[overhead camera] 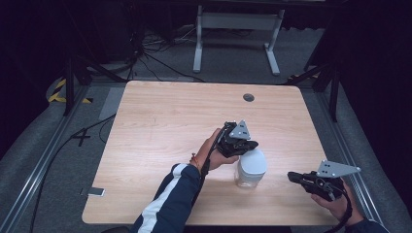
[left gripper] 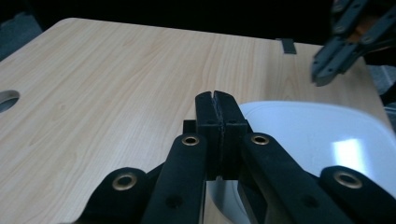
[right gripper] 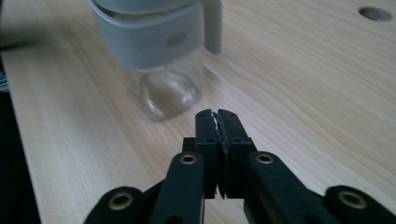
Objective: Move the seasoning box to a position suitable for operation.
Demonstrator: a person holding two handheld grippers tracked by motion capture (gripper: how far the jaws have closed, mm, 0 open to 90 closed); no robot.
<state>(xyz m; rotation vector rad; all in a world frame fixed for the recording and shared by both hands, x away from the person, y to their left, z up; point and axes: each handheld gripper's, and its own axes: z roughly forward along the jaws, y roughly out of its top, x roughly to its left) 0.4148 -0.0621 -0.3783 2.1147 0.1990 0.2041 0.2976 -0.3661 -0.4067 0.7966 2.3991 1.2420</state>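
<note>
Now both claws shut, jar lidded on the bench

Seemingly the lid work is done or paused: the clear jar [overhead camera: 248, 175] stands upright under its white lid [overhead camera: 253, 161] near the front of the bench [overhead camera: 160, 116]. The left claw [overhead camera: 248, 145], jaws pressed together on nothing, hovers at the lid's rim, contact unclear. The right claw [overhead camera: 293, 176], likewise closed and empty, sits just beside the jar, apart from it.

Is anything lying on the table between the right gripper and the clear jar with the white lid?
Nothing: between the right gripper and the jar there is bare wooden table. The high view shows this, and the right gripper view shows bare wood from its shut jaws to the jar.
</note>
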